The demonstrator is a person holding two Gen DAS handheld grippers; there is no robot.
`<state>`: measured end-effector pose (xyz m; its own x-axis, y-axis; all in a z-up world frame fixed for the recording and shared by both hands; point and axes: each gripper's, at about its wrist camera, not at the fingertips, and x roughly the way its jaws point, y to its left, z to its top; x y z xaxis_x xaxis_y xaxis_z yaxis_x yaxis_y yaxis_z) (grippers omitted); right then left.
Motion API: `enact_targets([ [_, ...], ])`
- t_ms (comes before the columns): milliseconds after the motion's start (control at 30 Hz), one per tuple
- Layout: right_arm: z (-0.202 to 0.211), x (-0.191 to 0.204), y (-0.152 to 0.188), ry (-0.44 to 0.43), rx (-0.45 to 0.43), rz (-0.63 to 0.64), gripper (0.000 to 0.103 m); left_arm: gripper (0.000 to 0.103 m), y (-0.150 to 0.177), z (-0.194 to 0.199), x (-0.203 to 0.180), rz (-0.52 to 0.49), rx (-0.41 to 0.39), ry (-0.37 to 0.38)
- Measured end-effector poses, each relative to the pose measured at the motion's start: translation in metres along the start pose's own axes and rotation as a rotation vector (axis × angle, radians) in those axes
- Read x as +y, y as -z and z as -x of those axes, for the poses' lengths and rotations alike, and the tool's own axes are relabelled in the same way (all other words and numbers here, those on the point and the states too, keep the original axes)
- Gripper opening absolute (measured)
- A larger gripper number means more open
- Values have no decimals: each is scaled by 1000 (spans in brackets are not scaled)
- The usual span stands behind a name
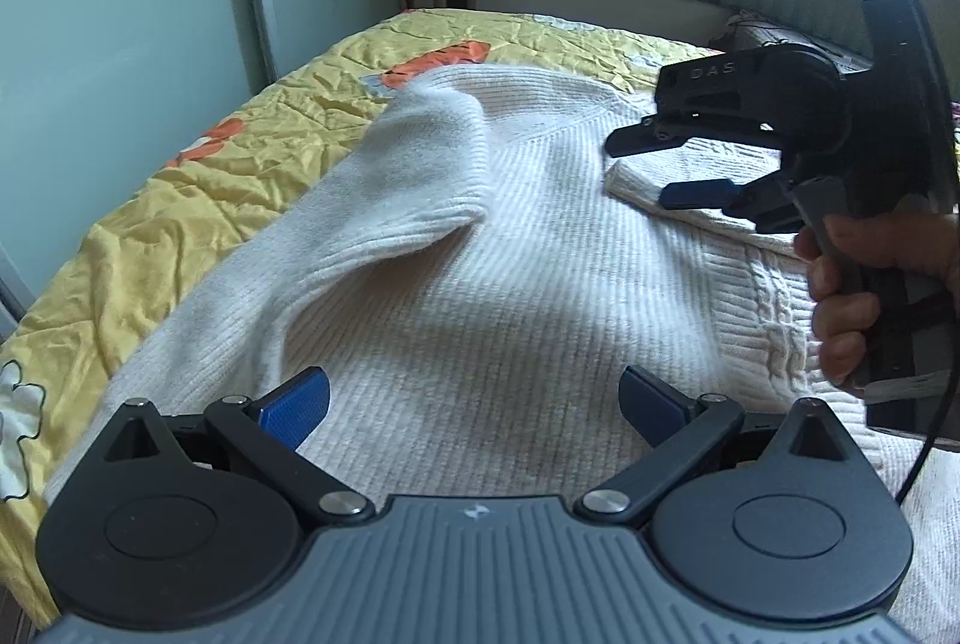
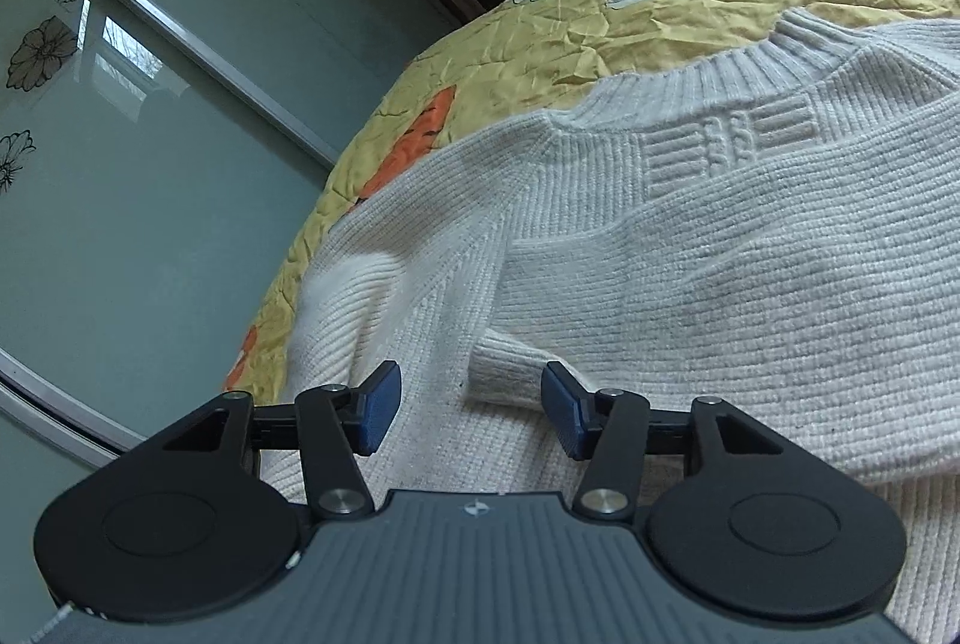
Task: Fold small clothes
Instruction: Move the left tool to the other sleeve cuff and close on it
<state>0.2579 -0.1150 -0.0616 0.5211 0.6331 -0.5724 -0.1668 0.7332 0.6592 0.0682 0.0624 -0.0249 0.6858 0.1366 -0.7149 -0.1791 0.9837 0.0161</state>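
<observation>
Sweater [image 1: 480,248], soft, floppy knit: both grippers' fingers [image 2: 378,407] released; best pinched at cuff [image 2: 504,368] between right fingers.

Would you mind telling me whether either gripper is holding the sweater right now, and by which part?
Nothing is held. The left gripper and right gripper are both open above the white sweater, their pads clear of the knit.

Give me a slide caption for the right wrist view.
Open right claw above a sleeve cuff folded across the white sweater.
</observation>
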Motion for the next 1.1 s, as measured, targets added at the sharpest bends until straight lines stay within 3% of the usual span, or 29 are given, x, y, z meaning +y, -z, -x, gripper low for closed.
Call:
enact_targets([
  [100, 10, 11, 6, -5, -18, 55, 58, 103, 5, 3, 13, 46, 0, -22],
  [367, 30, 52, 41, 4, -35, 312, 58, 103, 18, 11, 62, 270, 29, 36],
  [567, 35, 68, 62, -30, -22, 380, 61, 103, 34, 30, 126, 608, -16, 233],
  [767, 34, 74, 82, -70, 18, 392, 62, 103, 56, 21, 169, 904, 46, 365],
  [933, 37, 76, 92, -91, 39, 393, 64, 103, 68, 18, 188, 1051, 77, 458],
  [1100, 38, 72, 95, -92, 46, 373, 66, 103, 81, 8, 195, 1161, 83, 499],
])
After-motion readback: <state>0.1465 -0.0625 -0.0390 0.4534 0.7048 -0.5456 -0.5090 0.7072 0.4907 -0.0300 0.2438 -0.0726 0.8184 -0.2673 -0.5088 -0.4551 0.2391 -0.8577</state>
